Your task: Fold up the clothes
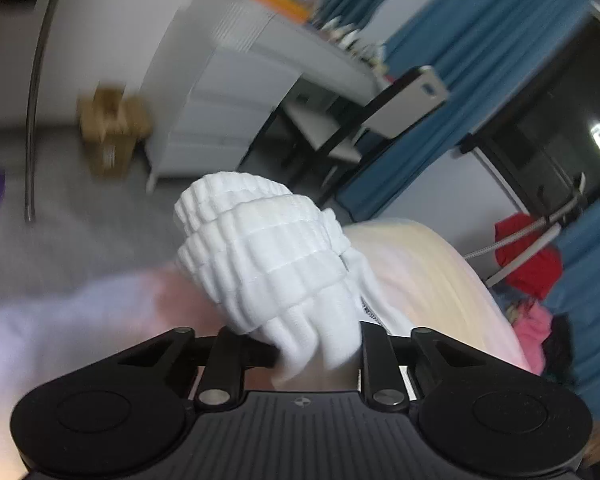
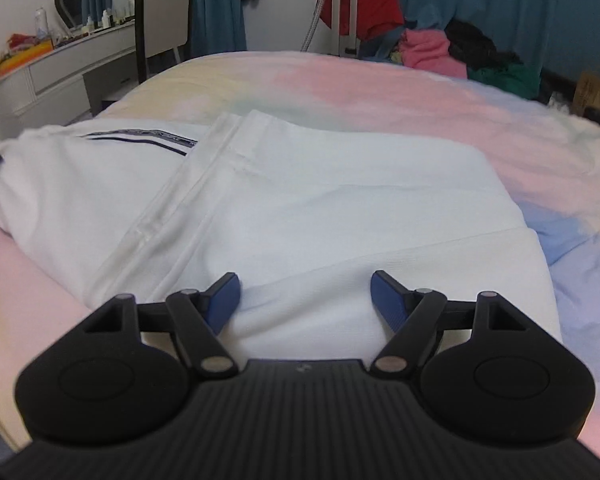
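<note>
A white garment point(image 2: 320, 200) with a dark striped trim point(image 2: 140, 140) lies spread on the pastel bedsheet point(image 2: 380, 92). My right gripper point(image 2: 306, 296) hovers just over its near edge, open, with both blue pads point(image 2: 224, 300) apart and nothing between them. In the left wrist view, my left gripper point(image 1: 304, 332) is shut on a bunched ribbed white end of the garment point(image 1: 260, 252), which is lifted above the bed point(image 1: 440, 272). The cloth hides the left fingertips. The left wrist view is tilted and blurred.
A grey dresser point(image 2: 60, 68) and a chair point(image 2: 164, 16) stand left of the bed. A pile of red, pink and dark clothes point(image 2: 428, 48) lies beyond the far edge by blue curtains point(image 2: 500, 8). A cardboard box point(image 1: 112, 128) sits on the floor.
</note>
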### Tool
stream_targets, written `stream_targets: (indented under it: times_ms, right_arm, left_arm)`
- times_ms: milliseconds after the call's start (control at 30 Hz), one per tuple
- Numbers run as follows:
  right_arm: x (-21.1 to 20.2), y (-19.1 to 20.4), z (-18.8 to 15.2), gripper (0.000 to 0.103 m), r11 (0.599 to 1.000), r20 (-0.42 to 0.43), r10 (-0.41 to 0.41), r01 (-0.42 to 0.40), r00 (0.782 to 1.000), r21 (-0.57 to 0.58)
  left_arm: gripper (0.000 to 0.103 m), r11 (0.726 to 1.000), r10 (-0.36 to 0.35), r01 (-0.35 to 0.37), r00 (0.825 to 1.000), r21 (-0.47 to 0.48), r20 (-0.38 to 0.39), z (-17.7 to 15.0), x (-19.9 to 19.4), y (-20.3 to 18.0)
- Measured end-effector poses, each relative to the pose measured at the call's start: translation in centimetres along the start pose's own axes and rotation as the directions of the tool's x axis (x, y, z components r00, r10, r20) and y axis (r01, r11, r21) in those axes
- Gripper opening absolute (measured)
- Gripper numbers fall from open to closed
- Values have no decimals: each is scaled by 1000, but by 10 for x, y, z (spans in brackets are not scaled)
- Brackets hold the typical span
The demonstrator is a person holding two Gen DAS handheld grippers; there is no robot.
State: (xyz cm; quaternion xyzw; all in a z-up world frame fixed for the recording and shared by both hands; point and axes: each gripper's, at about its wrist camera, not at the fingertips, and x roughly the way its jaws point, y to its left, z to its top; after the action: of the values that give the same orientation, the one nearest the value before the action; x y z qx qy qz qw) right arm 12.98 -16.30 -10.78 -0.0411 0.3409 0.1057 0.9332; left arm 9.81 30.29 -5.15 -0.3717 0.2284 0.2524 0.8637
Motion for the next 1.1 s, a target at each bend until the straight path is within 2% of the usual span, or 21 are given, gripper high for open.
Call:
stream_targets:
  times_ms: [100,200,333,400,500,600,700,800,833,900,933,967,1033,1100]
  right_arm:
    - [-8,-11,4,74,998,25,8,-9,1000,59]
    - [-20,-34,9,74,987,49,-15,7,999,160]
    - [-33,-73,14,74,947,54,-146,124,988,297]
    - [-42,-97,16,74,916,74,-188,147,979,374]
    - [-54,-136,15,74,854,98,-251,173,963,490]
    - [-63,-171,6,74,772,102,-314,191,944,606]
    - [-71,-200,-5,74,668,109,-376,188,920,720]
    - [-80,-222,-15,75,589,120,-452,195,884,784]
    - [-81,-227,-18,76,571,123,-466,192,876,799]
    - [-80,-234,-23,76,559,133,-456,167,880,812]
    - [-76,-236,-25,76,558,134,-438,152,889,816]
    - [-73,-237,-27,76,556,135,-419,137,898,820]
    - [-64,-239,-28,76,556,141,-373,99,917,826]
    - [-58,-238,-27,76,561,171,-317,39,933,827]
  left_arm:
    - [19,992,-13,-1,993,125,115,-9,-36,-45]
    - [19,959,-84,17,971,282,224,-26,-74,-105]
    - [19,880,-246,77,918,468,312,-69,-124,-191]
    - [18,840,-318,109,893,532,320,-97,-140,-229]
    - [17,762,-417,141,854,632,312,-152,-158,-288]
    - [16,671,-496,160,823,724,278,-217,-160,-335]
    - [16,550,-551,157,807,820,215,-295,-146,-368]
    - [16,389,-562,151,820,909,105,-373,-121,-382]
    - [16,333,-541,156,839,930,53,-393,-109,-381]
    - [17,217,-486,173,873,961,-48,-434,-85,-380]
    - [18,173,-468,186,879,967,-85,-449,-77,-377]
    - [20,137,-471,169,878,976,-86,-457,-74,-375]
    - [24,87,-490,130,869,988,-71,-462,-73,-376]
    - [42,25,-455,150,882,988,-123,-458,-69,-382]
